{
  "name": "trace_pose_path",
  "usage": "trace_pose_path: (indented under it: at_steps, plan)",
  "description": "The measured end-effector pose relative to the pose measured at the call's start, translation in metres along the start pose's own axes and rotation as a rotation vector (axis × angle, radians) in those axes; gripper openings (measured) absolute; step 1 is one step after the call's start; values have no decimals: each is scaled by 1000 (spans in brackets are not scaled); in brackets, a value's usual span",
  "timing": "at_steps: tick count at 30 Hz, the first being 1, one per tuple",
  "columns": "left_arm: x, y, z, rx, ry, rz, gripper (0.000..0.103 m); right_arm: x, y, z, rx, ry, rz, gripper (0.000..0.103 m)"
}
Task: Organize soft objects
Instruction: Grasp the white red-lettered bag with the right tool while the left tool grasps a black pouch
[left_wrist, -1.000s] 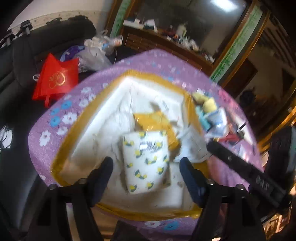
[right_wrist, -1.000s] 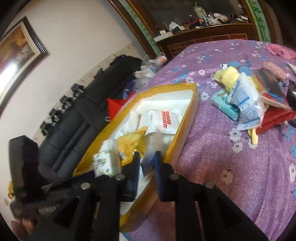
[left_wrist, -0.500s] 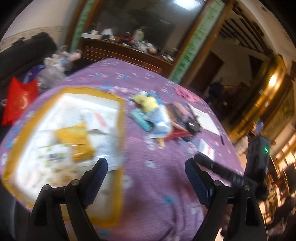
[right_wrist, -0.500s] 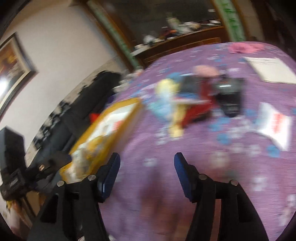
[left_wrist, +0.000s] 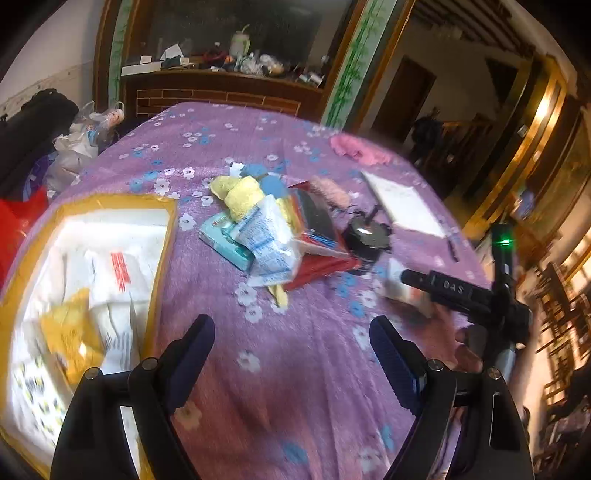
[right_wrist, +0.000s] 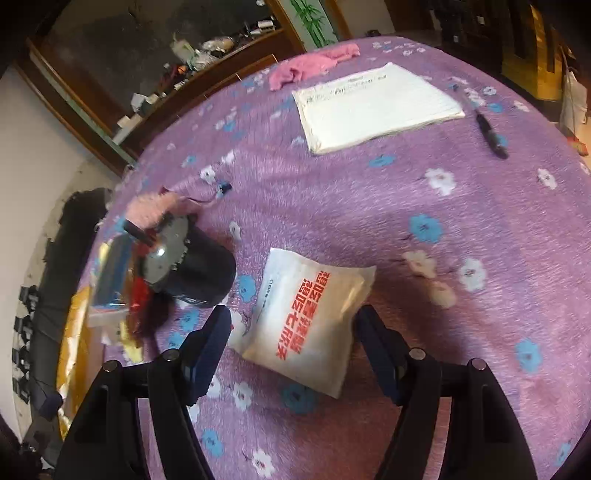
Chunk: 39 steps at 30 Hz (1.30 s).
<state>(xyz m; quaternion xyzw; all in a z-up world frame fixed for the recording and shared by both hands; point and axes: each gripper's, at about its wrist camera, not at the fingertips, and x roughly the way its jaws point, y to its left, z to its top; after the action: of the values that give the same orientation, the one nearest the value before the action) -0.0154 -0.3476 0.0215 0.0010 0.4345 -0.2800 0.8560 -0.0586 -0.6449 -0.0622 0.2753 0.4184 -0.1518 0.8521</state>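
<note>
A gold-rimmed box holding white and yellow soft packs sits at the left of the purple flowered tablecloth. In the middle lies a pile: yellow cloth, teal tissue pack, clear blue-printed bag, red pouch. My left gripper is open over bare cloth, nothing between its fingers. My right gripper has its jaws still opening; a white pack with red lettering lies flat on the cloth between the fingers, untouched. The right gripper's body shows at the right in the left wrist view.
A black cylindrical device stands left of the white pack, a fuzzy pink item behind it. A white paper pad, a black pen and a pink cloth lie farther back. Black chairs and bags stand beyond the table's left edge.
Both grippers swung right, away from the box. The left one left the bee-print pack in the box. The right one opened wide and now straddles the white pack on the cloth.
</note>
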Motion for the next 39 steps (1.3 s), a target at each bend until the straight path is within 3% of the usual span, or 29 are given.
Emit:
trace_pose_path:
  at_steps: [3, 6, 8, 9, 11, 14, 15, 16, 21, 24, 26, 28, 30, 33, 35, 37, 39]
  plan:
    - [15, 4, 14, -11, 9, 27, 88, 6, 9, -6, -58, -65, -75, 70]
    - [39, 13, 31, -59, 54, 20, 88, 10, 20, -9, -132, -73, -144, 69]
    - [57, 18, 42, -92, 79, 50, 88, 13, 27, -13, -190, -82, -225, 62]
    - [63, 20, 45, -102, 84, 70, 89, 16, 32, -11, -201, -89, -245, 52]
    - [78, 22, 48, -104, 109, 113, 88, 16, 31, -11, -196, -91, -231, 47]
    - [88, 19, 40, -75, 128, 115, 88, 10, 26, -10, -176, -106, -221, 37]
    - [89, 17, 38, -65, 129, 125, 88, 6, 23, -10, -161, -124, -220, 19]
    - [91, 16, 35, -60, 126, 138, 88, 4, 21, -9, -148, -129, -205, 15]
    - [102, 11, 37, -68, 144, 145, 88, 6, 19, -6, -130, -115, -174, 12]
    - [87, 1, 31, -24, 165, 102, 88, 2, 14, -7, -98, -117, -131, 9]
    - [64, -1, 26, -53, 139, 22, 88, -1, 11, -7, -77, -122, -99, 8]
    - [47, -6, 34, -50, 86, -1, 88, -3, 9, -6, -61, -132, -75, 7]
    - [46, -15, 49, -19, 38, 32, 88, -7, 6, -5, -33, -139, -24, 7]
    - [69, -25, 67, -2, 58, 54, 88, -10, 0, -4, 3, -148, 22, 7]
    - [92, -34, 74, 23, 98, 79, 79, -12, -5, -2, 29, -161, 51, 7]
    - [108, -42, 77, 71, 102, 119, 62, -13, -9, 0, 48, -170, 66, 7]
    - [117, -43, 77, 97, 108, 158, 38, -12, -11, 1, 67, -159, 107, 7]
